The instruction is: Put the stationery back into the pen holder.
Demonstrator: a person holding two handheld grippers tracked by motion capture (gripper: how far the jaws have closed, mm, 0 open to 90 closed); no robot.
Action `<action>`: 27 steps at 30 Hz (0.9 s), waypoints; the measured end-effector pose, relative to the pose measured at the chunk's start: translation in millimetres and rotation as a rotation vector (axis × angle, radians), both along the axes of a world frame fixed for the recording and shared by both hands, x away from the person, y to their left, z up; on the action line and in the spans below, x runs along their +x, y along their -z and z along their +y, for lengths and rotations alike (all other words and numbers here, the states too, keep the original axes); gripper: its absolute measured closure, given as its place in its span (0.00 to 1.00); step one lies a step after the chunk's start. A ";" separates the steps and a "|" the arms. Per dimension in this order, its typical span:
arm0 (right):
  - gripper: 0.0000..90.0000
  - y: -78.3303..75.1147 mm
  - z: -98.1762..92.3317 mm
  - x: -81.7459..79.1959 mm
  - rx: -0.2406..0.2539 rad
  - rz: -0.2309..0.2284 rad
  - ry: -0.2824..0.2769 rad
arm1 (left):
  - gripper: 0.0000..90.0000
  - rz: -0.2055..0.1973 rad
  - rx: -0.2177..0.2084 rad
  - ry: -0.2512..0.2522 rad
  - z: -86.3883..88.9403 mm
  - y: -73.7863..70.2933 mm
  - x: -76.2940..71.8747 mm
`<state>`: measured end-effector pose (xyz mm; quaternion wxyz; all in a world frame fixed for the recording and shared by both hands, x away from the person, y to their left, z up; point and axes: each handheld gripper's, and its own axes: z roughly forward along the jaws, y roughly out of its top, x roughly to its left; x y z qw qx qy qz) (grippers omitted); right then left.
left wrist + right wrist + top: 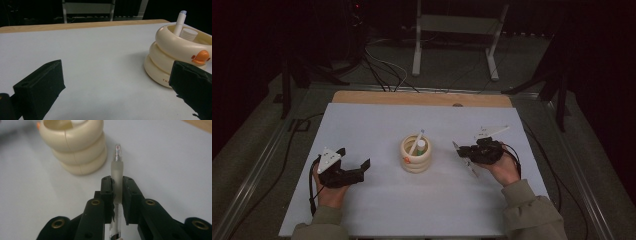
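A cream ringed holder (pixel 416 156) with a small orange duck (pixel 201 57) on its side stands in the middle of the white table top (pixel 377 125). A white pen (pixel 180 22) and a white cylinder (pixel 188 33) stand inside it. My right gripper (pixel 460 150) is to the right of the holder, shut on a translucent pen (pixel 117 167) whose clear tip points toward the holder (pixel 75 147). My left gripper (pixel 356 157) rests to the left of the holder (pixel 170 50), jaws wide open with nothing between them.
A wooden strip (pixel 422 98) runs along the table's far edge. Beyond it, on the floor, stand a white metal frame (pixel 457 30) and loose cables (pixel 382 70). Dark stands flank the table at both sides.
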<state>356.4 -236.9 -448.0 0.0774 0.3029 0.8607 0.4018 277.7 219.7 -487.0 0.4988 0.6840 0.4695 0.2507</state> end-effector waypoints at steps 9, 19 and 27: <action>0.90 -2.8 2.7 0.0 0.081 -0.010 0.006 | 0.00 0.003 0.004 0.002 -0.4 0.5 0.1; 0.90 -7.7 8.6 0.5 0.139 -0.014 0.011 | 0.00 0.004 0.003 0.001 -0.5 1.1 0.5; 0.90 -16.6 18.0 0.2 0.162 -0.045 0.016 | 0.00 0.007 0.003 0.003 -0.5 1.7 0.8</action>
